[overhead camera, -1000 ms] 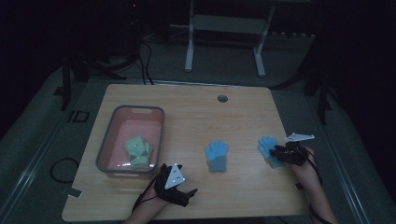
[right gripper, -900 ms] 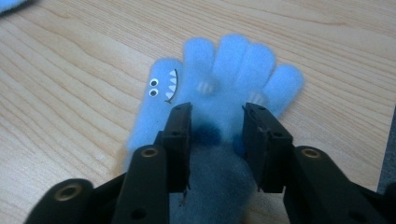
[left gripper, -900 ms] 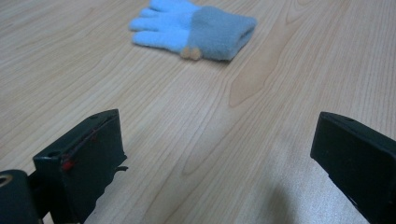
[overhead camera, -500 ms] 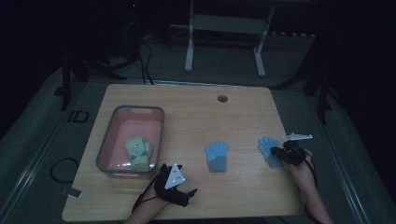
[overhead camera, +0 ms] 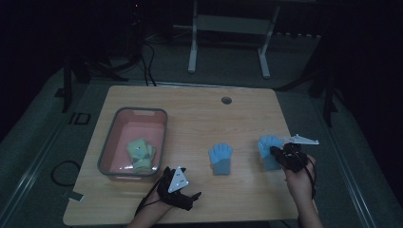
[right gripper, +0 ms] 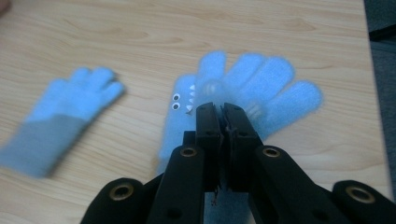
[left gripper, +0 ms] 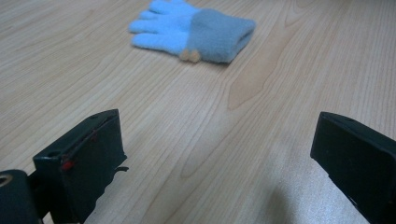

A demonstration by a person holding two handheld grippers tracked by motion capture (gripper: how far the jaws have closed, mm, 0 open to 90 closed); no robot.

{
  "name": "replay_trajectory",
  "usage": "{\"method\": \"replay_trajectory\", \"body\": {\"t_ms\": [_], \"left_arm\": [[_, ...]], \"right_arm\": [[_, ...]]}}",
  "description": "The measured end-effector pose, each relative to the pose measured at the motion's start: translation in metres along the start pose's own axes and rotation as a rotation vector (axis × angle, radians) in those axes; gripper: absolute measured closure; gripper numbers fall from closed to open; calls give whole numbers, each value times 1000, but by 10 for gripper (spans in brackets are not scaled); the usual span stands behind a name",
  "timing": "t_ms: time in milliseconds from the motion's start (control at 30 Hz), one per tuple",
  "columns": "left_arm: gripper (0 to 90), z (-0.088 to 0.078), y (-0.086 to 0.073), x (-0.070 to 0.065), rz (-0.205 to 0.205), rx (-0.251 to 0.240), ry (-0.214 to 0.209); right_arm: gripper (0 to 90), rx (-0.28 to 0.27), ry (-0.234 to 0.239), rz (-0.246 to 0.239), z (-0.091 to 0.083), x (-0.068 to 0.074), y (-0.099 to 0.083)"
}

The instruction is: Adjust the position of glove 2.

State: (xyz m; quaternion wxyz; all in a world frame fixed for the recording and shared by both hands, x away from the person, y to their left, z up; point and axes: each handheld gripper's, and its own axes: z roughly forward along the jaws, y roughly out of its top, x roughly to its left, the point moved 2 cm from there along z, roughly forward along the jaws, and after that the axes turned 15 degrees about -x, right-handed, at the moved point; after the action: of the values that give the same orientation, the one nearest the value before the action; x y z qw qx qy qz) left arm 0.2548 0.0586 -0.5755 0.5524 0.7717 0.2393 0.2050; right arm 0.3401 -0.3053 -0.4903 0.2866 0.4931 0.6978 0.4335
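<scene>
Two light blue knit gloves are on the wooden table [overhead camera: 190, 109]. One glove with a grey cuff [overhead camera: 221, 158] [left gripper: 196, 30] [right gripper: 60, 116] lies flat in the middle. My right gripper [overhead camera: 274, 153] [right gripper: 223, 109] is shut on the other blue glove [overhead camera: 267, 147] [right gripper: 252, 84], which has small eyes and teeth on it, and holds it slightly off the wood. My left gripper [overhead camera: 194, 194] [left gripper: 217, 121] rests near the front edge, open and with nothing between its jaws, pointing at the middle glove.
A pink bin with a grey rim [overhead camera: 117, 142] stands at the table's left, with green gloves [overhead camera: 140, 154] inside. A round cable hole [overhead camera: 226, 100] sits near the far edge. Beyond the table a white stand [overhead camera: 228, 28] rises from the dark floor.
My right gripper has drawn a little left and up with the blue glove pinched in its jaws. The left hand has stayed put.
</scene>
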Motion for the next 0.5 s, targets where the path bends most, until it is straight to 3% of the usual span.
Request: {"method": "replay_trajectory", "body": {"t_ms": [333, 500], "left_arm": [[28, 0, 0, -1, 1, 0, -4], [28, 0, 0, -2, 7, 1, -10]], "right_arm": [[860, -13, -18, 40, 8, 35, -2], [859, 20, -17, 29, 18, 45, -14]]}}
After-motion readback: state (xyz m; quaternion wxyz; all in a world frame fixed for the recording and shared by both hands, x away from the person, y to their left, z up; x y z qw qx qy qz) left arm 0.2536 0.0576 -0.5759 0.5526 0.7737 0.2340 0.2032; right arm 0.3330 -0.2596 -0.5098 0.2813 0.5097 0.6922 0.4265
